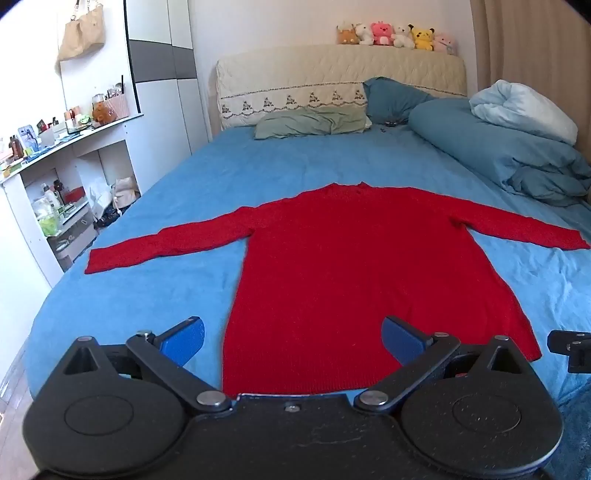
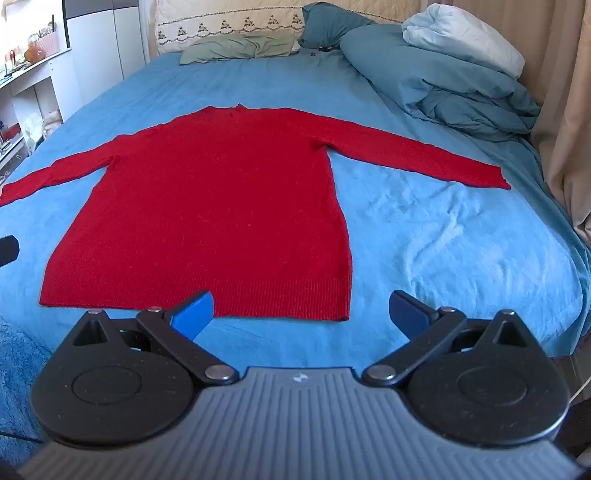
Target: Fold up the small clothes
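Observation:
A red long-sleeved knitted sweater [image 1: 354,266] lies flat on the blue bed sheet [image 1: 177,291], collar toward the headboard, both sleeves spread out sideways. In the right wrist view the same sweater [image 2: 214,206] shows its ribbed hem nearest to me. My left gripper [image 1: 293,338] hovers over the hem's left half, jaws wide apart with nothing between them. My right gripper [image 2: 301,314] hangs just short of the hem's right corner, open and empty too. A black part of the right gripper [image 1: 570,347] shows at the right edge of the left wrist view.
Pillows [image 1: 314,122] and a bunched blue duvet [image 1: 517,155] lie at the head and right side of the bed. White shelves [image 1: 55,192] with bottles and clutter stand to the left. Plush toys [image 1: 395,35] line the headboard. A beige curtain [image 2: 569,110] hangs on the right.

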Motion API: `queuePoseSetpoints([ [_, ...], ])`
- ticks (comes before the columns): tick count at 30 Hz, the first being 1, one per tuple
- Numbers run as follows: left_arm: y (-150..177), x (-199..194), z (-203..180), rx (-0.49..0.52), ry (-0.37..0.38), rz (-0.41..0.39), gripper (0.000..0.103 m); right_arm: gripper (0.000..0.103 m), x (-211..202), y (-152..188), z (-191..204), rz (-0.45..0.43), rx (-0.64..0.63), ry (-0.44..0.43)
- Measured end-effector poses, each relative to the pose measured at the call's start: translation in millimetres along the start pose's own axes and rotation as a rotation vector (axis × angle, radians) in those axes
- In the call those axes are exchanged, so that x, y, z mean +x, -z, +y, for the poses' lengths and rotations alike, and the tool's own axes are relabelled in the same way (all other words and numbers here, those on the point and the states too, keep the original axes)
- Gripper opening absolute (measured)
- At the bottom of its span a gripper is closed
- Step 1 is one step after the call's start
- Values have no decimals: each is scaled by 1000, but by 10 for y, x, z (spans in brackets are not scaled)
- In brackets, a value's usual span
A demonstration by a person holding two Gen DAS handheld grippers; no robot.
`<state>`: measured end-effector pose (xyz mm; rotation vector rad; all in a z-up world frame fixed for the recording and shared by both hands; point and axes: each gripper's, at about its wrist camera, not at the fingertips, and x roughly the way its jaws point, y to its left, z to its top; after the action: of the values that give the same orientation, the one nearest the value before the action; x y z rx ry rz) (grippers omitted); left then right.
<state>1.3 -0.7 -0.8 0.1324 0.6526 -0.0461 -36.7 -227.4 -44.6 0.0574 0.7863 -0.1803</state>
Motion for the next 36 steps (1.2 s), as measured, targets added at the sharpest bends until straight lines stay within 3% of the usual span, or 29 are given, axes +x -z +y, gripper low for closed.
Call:
queuePoseSetpoints([
  [2, -2, -40, 2, -1, -8, -27, 103, 103, -2, 2, 3, 1, 3, -3],
  [36, -6, -88, -20, -10, -1, -43, 103, 103, -29, 19, 14, -2, 11, -8],
])
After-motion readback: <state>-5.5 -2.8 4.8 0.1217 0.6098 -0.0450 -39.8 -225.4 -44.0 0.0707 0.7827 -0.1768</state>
